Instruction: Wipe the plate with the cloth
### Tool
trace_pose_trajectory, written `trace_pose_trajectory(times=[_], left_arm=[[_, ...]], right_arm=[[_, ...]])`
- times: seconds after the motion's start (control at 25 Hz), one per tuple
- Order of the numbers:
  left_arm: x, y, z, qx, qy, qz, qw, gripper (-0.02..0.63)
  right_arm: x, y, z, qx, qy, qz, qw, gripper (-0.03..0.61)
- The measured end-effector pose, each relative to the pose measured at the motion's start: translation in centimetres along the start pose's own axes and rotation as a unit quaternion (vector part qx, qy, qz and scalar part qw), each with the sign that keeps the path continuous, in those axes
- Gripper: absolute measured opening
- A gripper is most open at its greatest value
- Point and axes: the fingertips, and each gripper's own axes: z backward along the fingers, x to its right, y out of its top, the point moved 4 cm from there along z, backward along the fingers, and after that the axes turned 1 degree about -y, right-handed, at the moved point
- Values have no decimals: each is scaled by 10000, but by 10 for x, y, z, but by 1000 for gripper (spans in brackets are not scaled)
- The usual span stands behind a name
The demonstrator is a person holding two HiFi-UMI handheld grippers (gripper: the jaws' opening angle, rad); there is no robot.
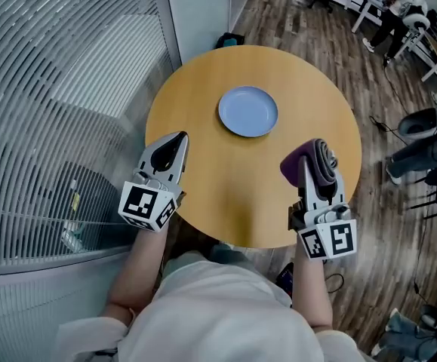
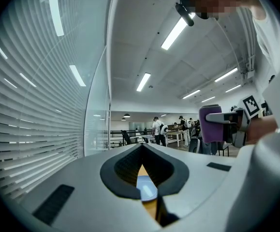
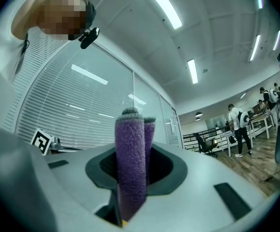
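**Cloth ready, plate not wiped yet**

Squeezed tight in the right gripper: a rolled purple cloth, poking out front for rubbing. Left gripper pinched closed on nothing. Blue plate farther off, mid-table, touched by neither. Plenty of bare round table around it; near edge right under both grippers.

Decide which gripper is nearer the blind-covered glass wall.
Left. The left gripper is at the table edge beside the wall; the right gripper, holding the cloth, is across the table.
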Motion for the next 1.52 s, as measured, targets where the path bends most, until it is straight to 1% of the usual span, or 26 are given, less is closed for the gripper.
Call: trace_pose_trajectory(times=[0.2, 0.32, 0.48, 0.72, 1.16, 1.36, 1.52], left_arm=[[-11, -10, -11, -71, 27, 15, 10000, 2], [-18, -12, -15, -42, 4, 47, 10000, 2], [-12, -3, -18, 168, -220, 180, 9995, 2], [-17, 3, -36, 168, -422, 156, 9988, 2], [-68, -1, -87, 128, -883, 207, 9958, 2], [-87, -16, -109, 74, -1056, 243, 9941, 2], [-98, -24, -120, 26, -1156, 270, 9929, 2]], right_arm=[[6, -12, -16, 10, -29, -95, 9999, 101], [4, -17, -22, 18, -45, -121, 9999, 101], [4, -12, -16, 24, -125, -91, 9999, 101], [9, 0, -17, 112, -402, 10, 9991, 101], [1, -4, -58, 42, -897, 165, 9958, 101], [2, -20, -79, -70, -996, 206, 9948, 101], [-5, -30, -95, -127, -990, 214, 9948, 101]])
